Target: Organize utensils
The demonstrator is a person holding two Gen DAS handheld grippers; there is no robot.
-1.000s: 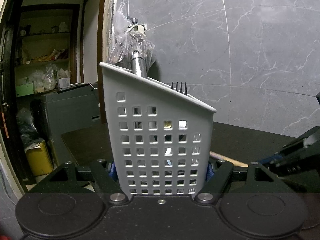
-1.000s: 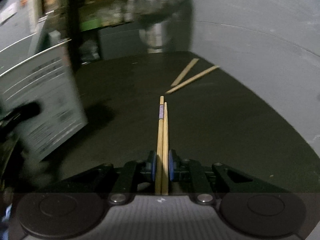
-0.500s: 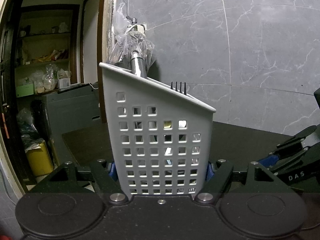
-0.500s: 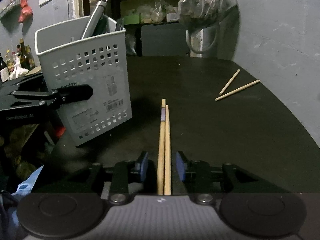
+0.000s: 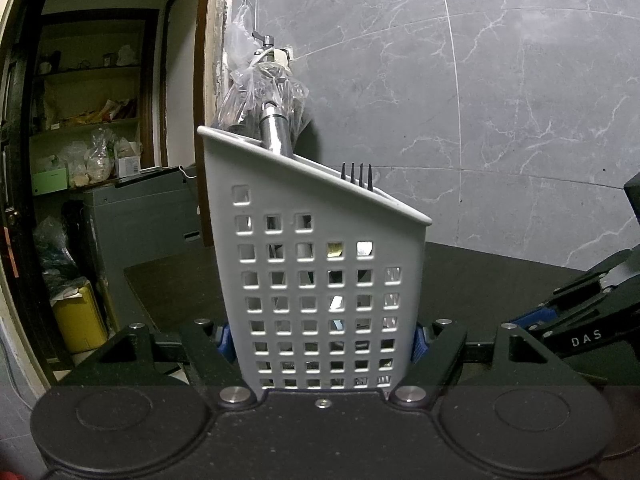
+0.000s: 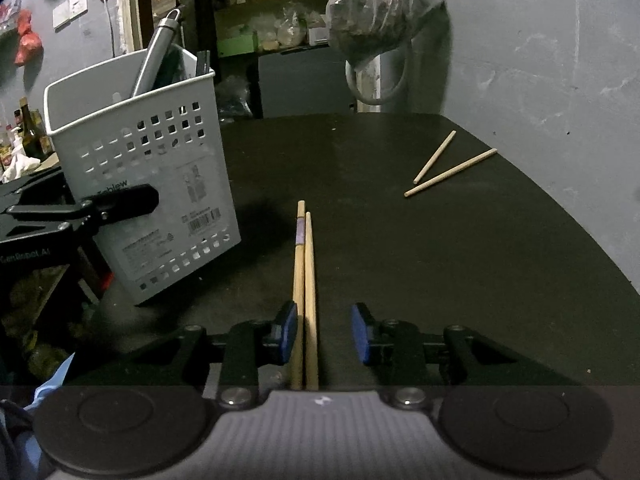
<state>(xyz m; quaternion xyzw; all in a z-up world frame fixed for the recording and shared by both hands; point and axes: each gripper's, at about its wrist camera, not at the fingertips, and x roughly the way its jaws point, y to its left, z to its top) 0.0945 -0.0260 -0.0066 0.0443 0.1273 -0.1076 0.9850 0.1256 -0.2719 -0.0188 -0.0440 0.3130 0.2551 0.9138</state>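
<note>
Closing right gripper (image 6: 324,336) around loose chopsticks (image 6: 305,280), pads not yet pressing; could scissor apart and slip. Left gripper (image 5: 322,340) clamped on tilted basket (image 5: 320,280).

Four chopsticks (image 6: 306,280) lie on the table, one basket (image 6: 160,184) stands, one fork (image 5: 357,176) inside.

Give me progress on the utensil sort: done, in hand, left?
Done: a fork and a metal handle stand in the basket, clamped by the left gripper. In hand: right gripper closing around two chopsticks, right pad clear. Left: two loose chopsticks.
</note>
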